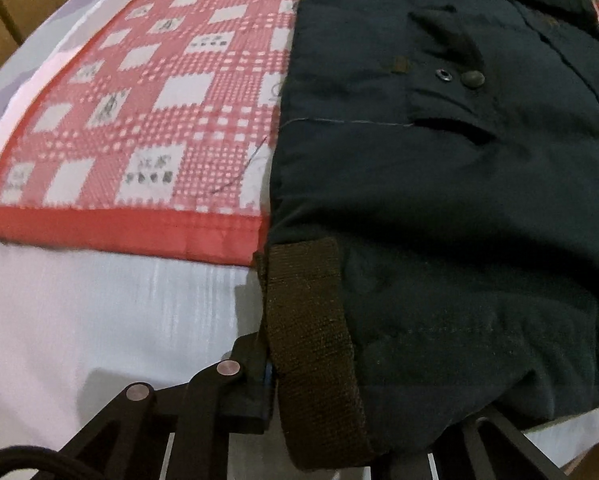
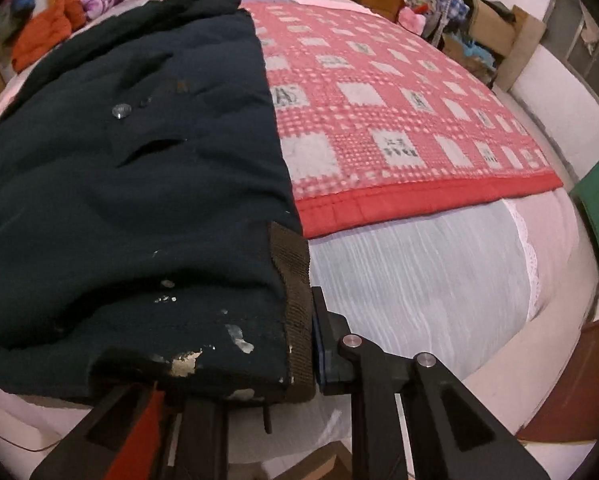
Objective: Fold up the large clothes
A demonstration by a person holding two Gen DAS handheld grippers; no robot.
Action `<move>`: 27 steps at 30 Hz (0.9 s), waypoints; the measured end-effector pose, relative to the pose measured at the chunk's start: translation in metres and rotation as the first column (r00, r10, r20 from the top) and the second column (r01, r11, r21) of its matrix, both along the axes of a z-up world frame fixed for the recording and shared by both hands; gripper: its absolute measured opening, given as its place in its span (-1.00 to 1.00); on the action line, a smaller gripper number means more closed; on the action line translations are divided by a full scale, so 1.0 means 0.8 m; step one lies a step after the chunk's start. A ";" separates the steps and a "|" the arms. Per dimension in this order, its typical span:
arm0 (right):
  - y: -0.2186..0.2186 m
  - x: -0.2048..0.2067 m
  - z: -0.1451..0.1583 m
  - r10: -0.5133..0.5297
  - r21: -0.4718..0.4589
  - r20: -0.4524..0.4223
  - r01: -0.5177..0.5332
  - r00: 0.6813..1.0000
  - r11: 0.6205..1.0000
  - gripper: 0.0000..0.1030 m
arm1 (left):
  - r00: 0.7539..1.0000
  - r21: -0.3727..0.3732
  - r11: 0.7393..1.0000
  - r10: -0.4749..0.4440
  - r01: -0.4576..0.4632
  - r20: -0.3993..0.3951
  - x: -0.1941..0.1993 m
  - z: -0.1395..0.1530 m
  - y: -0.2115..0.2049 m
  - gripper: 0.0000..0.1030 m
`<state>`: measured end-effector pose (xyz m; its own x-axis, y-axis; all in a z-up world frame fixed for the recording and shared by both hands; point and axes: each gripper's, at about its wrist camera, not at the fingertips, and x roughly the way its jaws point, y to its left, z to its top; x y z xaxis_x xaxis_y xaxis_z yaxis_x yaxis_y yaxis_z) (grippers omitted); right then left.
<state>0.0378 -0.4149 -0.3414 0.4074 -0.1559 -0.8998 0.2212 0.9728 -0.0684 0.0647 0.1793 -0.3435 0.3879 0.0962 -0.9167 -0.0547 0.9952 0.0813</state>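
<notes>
The left gripper (image 1: 319,392) pinches the brown cuff (image 1: 311,340) at one hem corner of the dark coat (image 1: 439,180). The right gripper (image 2: 259,368) pinches the other corner. Two grips keep the hem straight for folding. The coat lies flat on the bed (image 2: 419,272).
</notes>
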 end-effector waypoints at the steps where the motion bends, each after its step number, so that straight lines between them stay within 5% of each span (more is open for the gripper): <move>1: -0.001 0.000 0.001 -0.006 0.004 0.001 0.006 1.000 1.000 -0.65 | 1.000 0.006 1.000 0.003 -0.003 -0.004 0.001 0.002 -0.001 -0.72; 15: -0.003 -0.005 0.031 0.032 -0.003 0.021 -0.032 0.999 0.999 -0.67 | 0.999 0.047 0.998 0.035 -0.035 -0.009 0.001 0.024 -0.003 -0.73; 27: -0.001 -0.023 0.093 0.083 -0.008 0.053 -0.083 0.995 0.997 -0.72 | 0.999 0.061 0.998 -0.018 0.015 0.043 -0.014 0.086 -0.010 -0.73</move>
